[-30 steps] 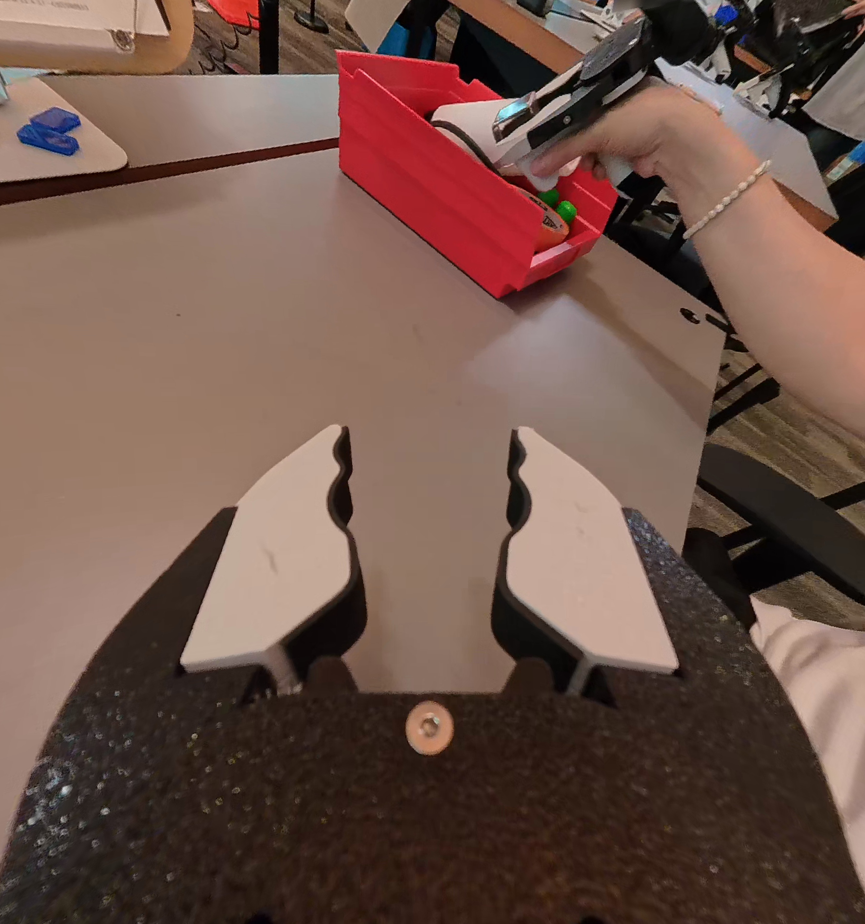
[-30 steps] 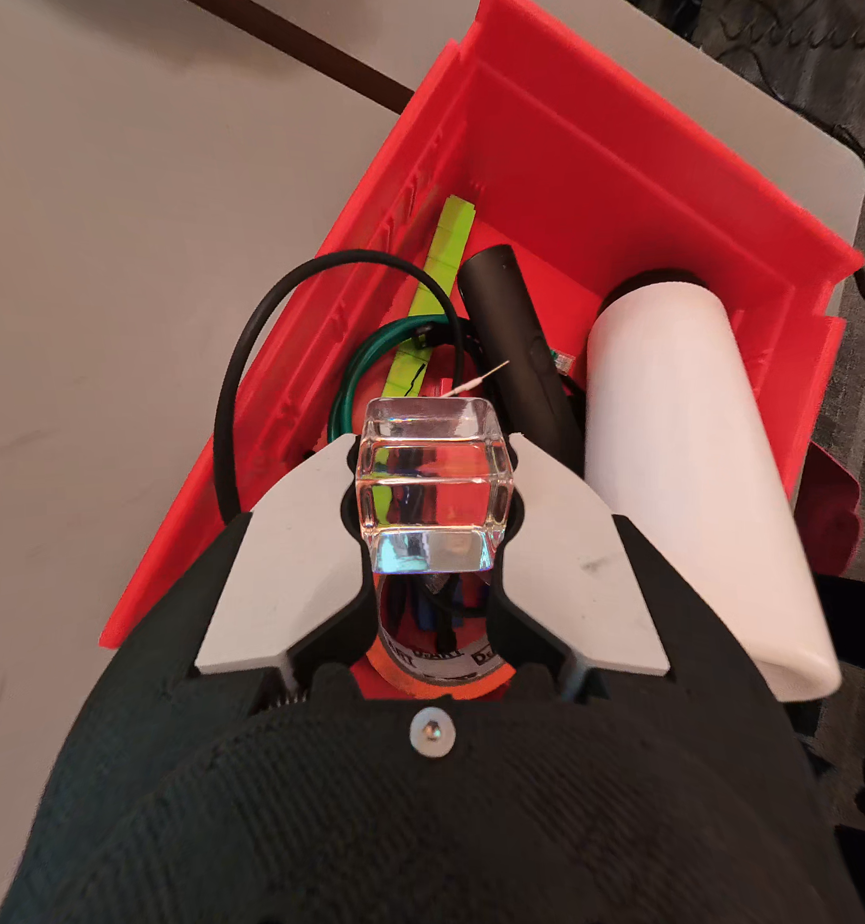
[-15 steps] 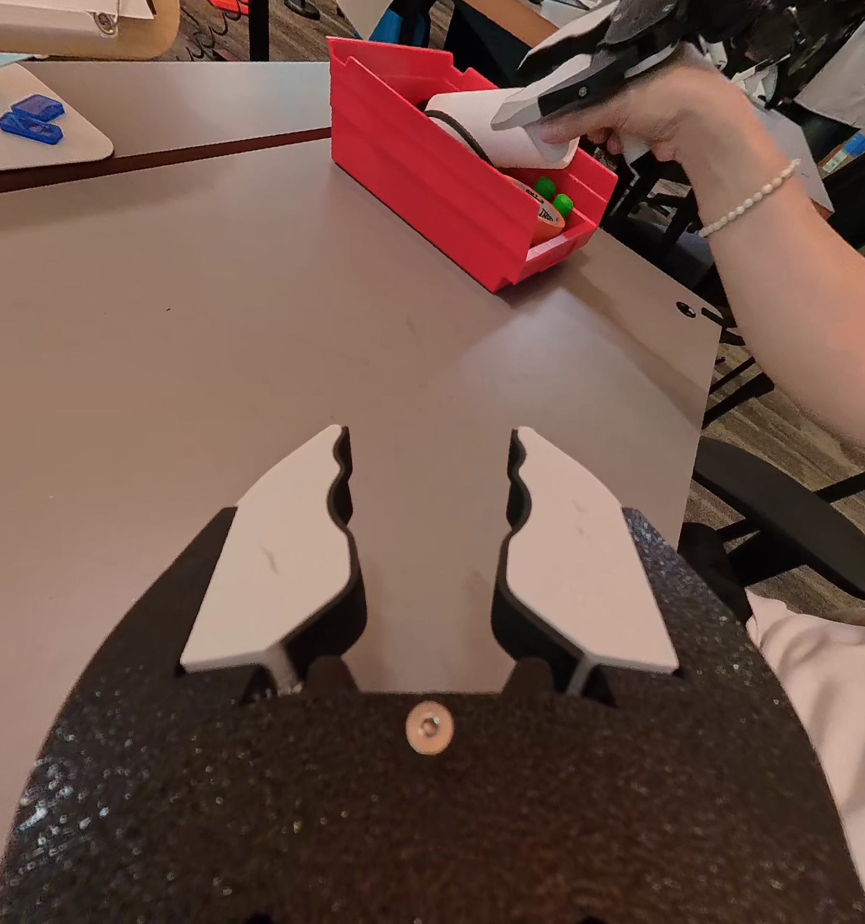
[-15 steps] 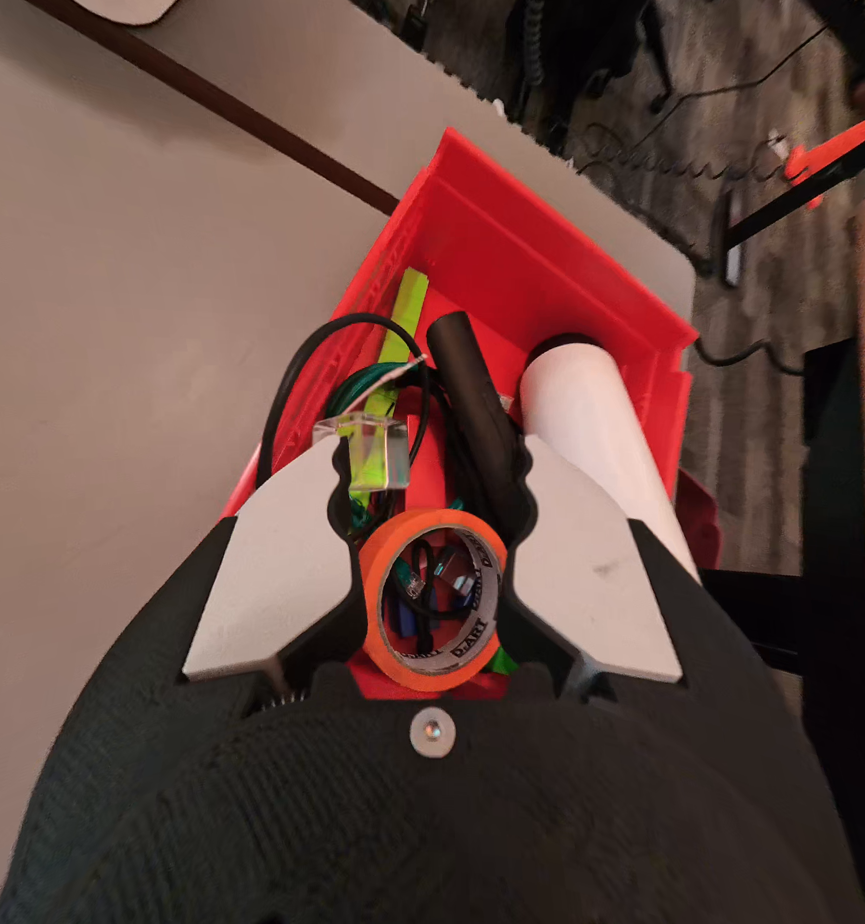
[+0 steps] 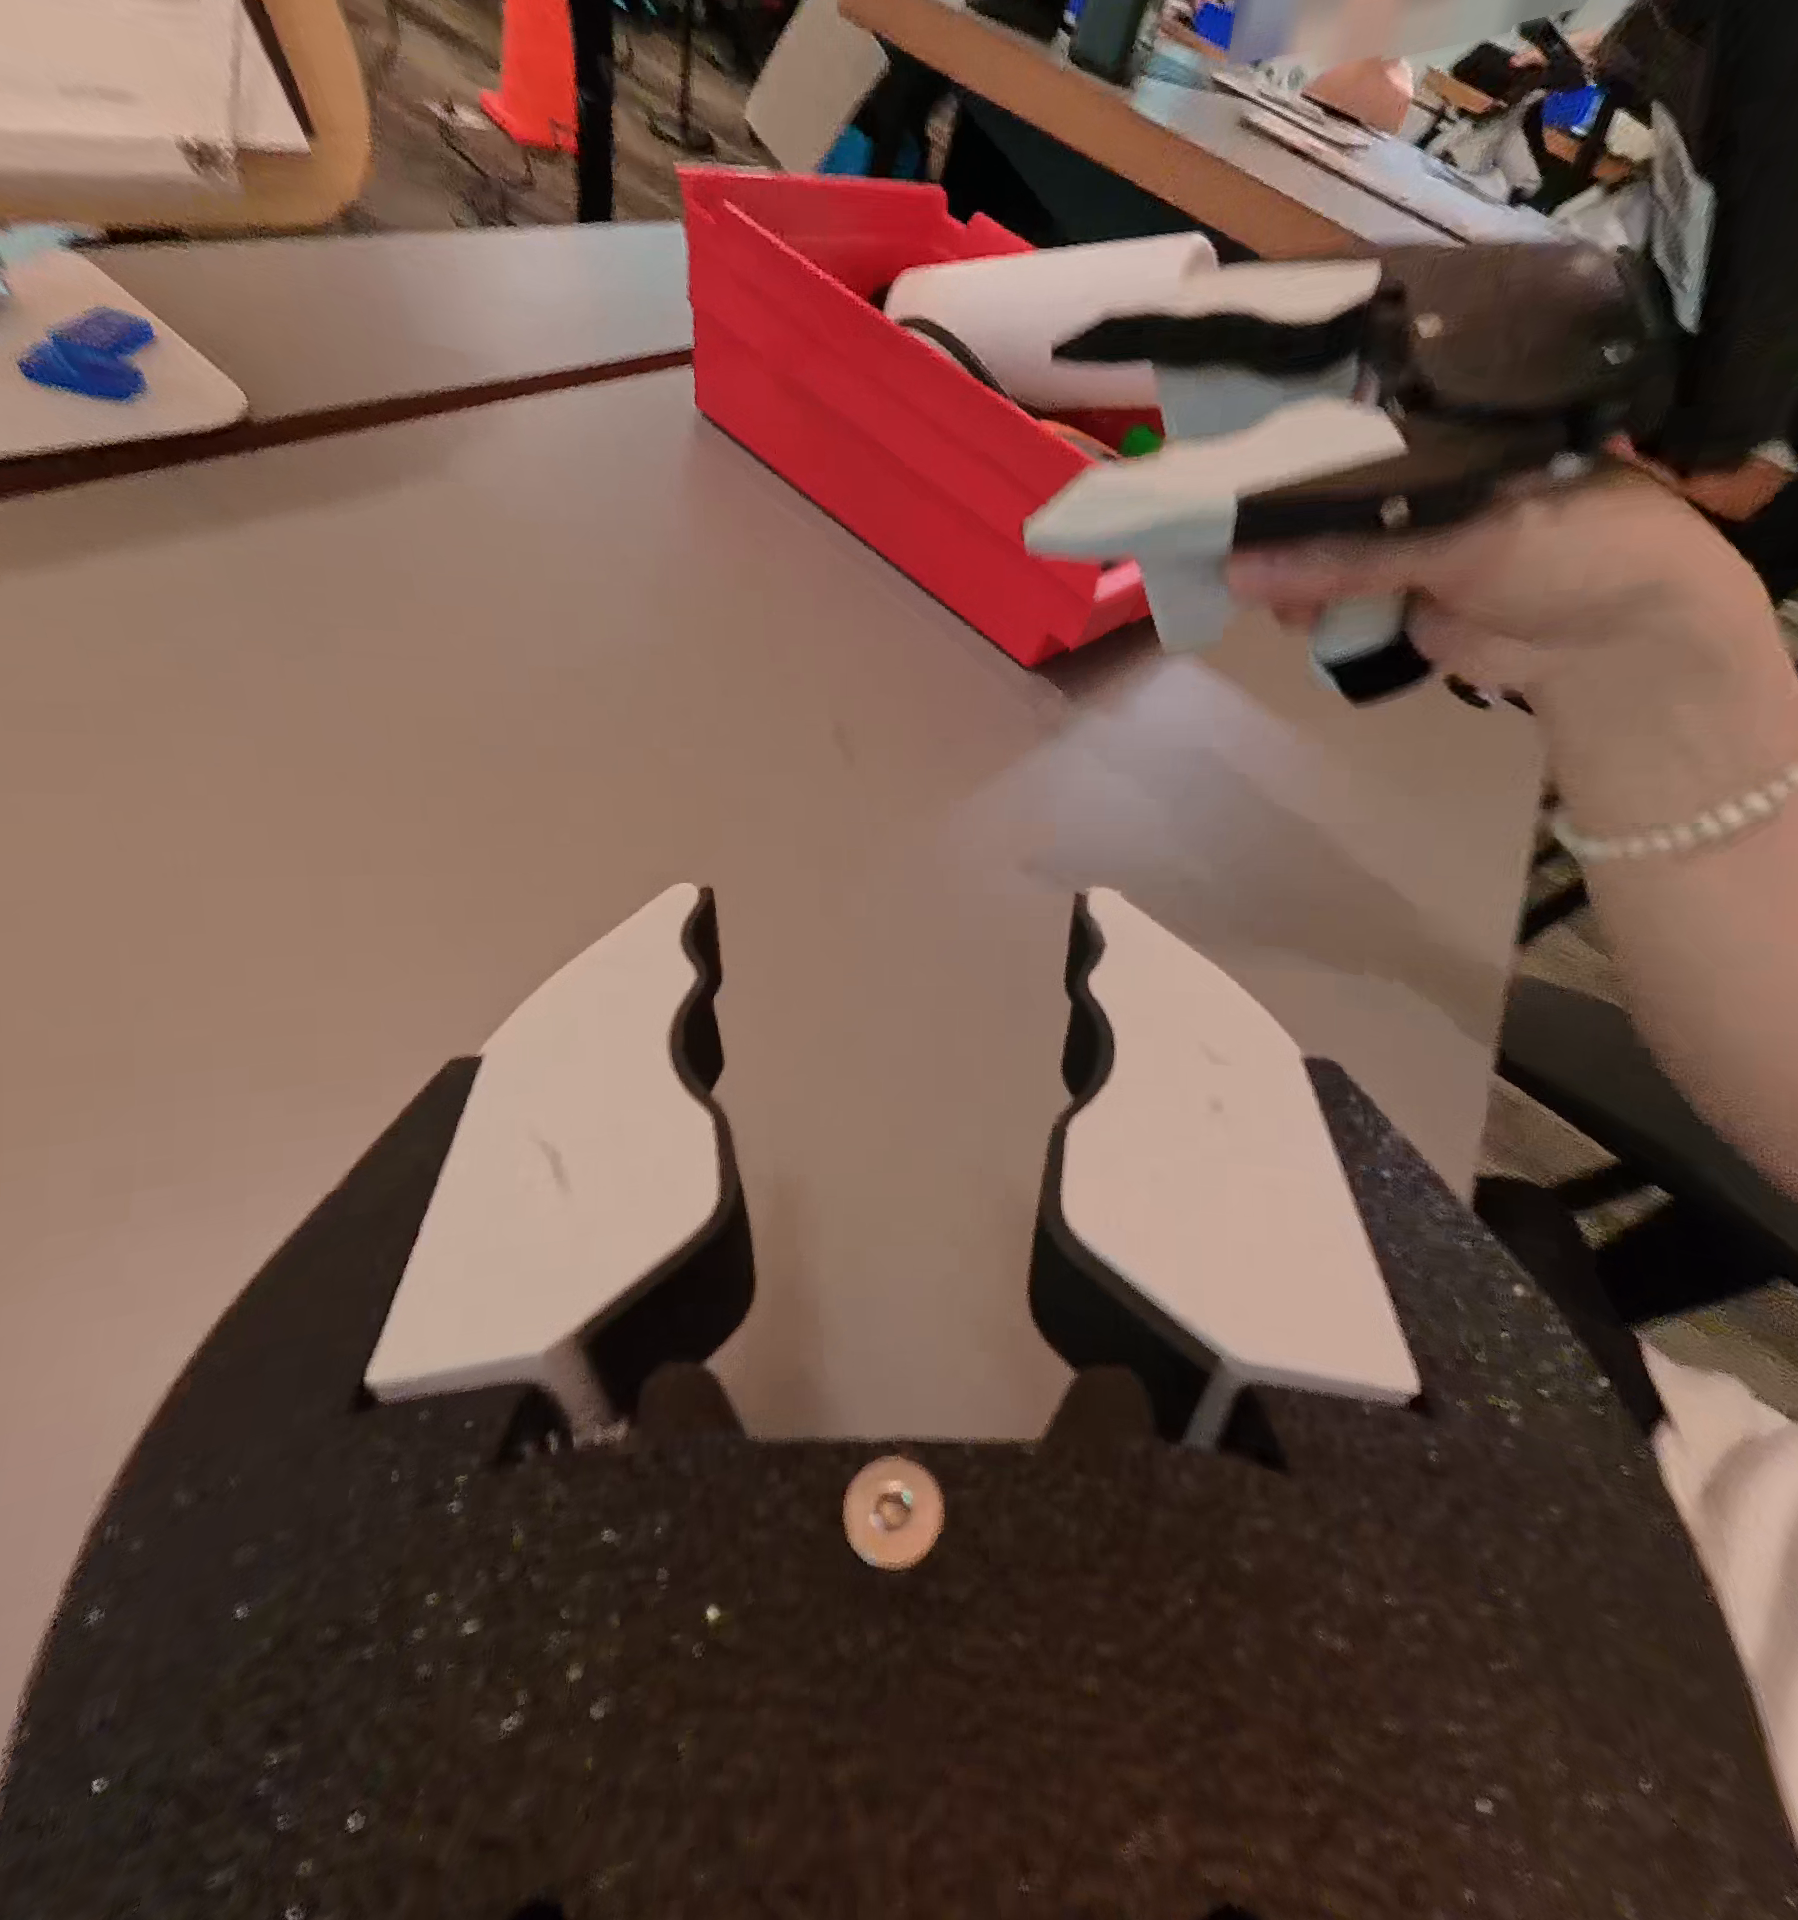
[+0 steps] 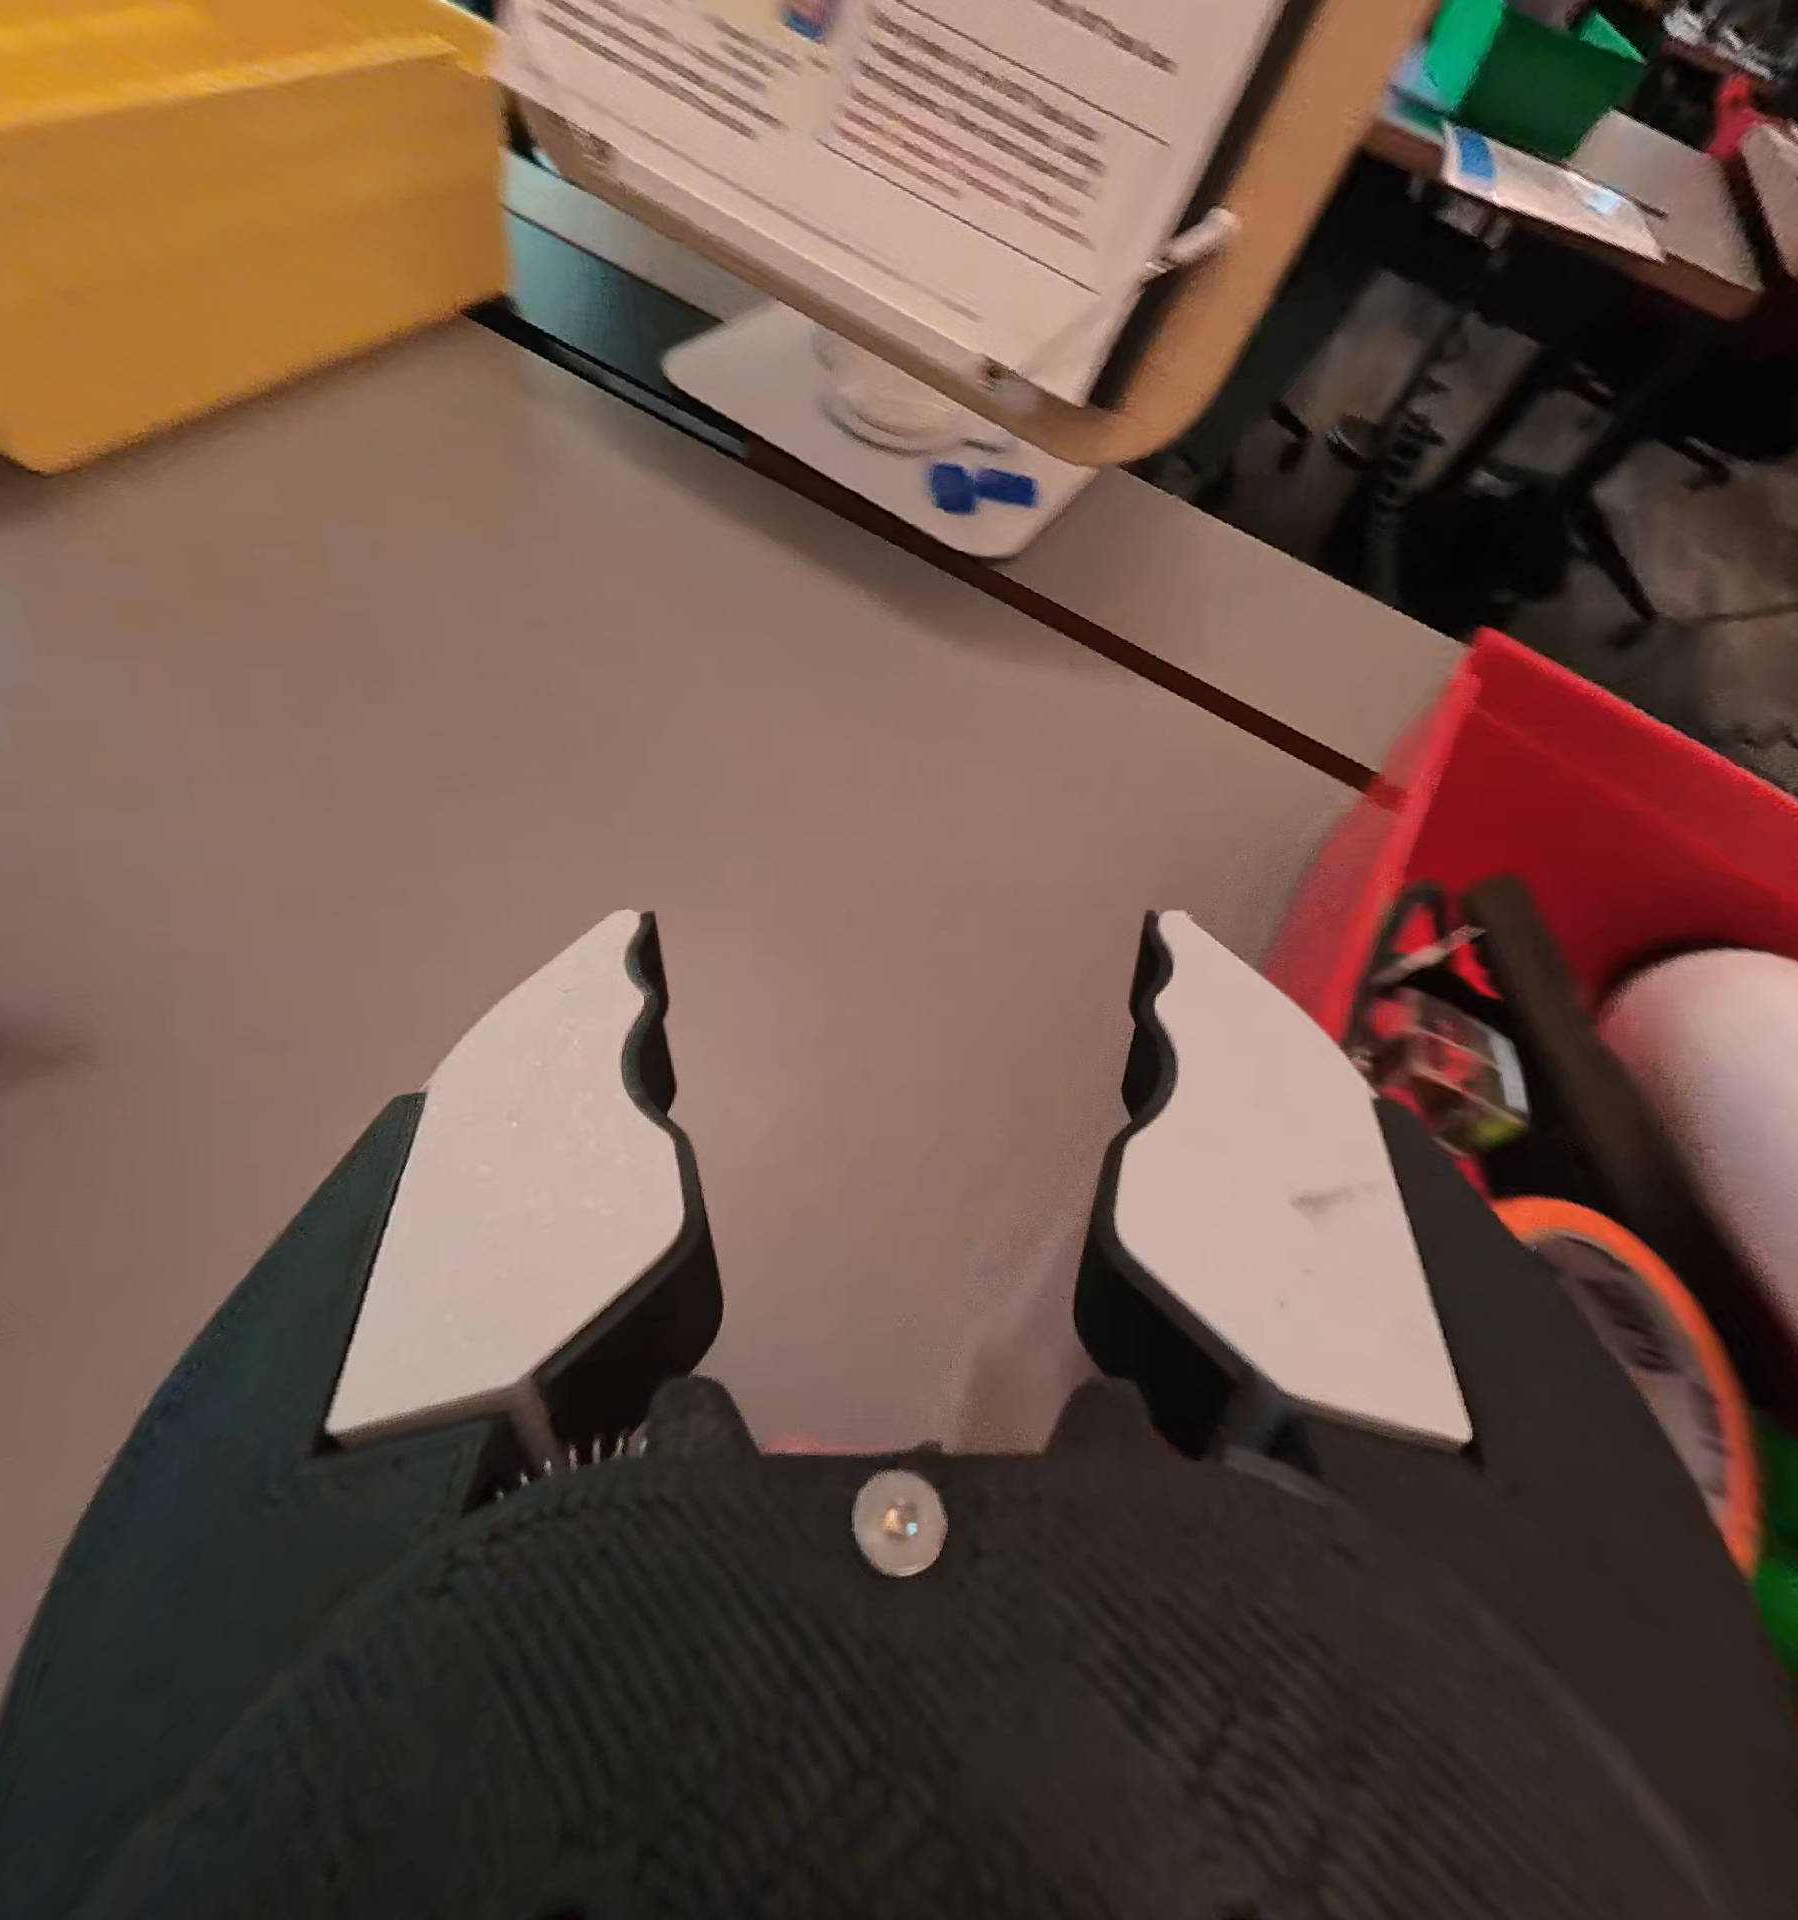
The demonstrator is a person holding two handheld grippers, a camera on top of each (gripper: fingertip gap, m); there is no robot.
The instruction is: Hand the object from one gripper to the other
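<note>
Grey surface (image 5: 375, 748) lies bare in front of both grippers, w/ wide free room up to its far edge. Left gripper (image 5: 890, 914) hovers above it, jaws apart, nothing between them. Right gripper (image 6: 900, 925) also has jaws spread wide and empty; its hand (image 5: 1601, 623) is over the surface's right edge, just beside the red bin (image 5: 853, 416). Clear cube (image 6: 1435, 1049) lies inside the bin, next to a white roll (image 6: 1747, 1091) and orange tape (image 6: 1664, 1351).
</note>
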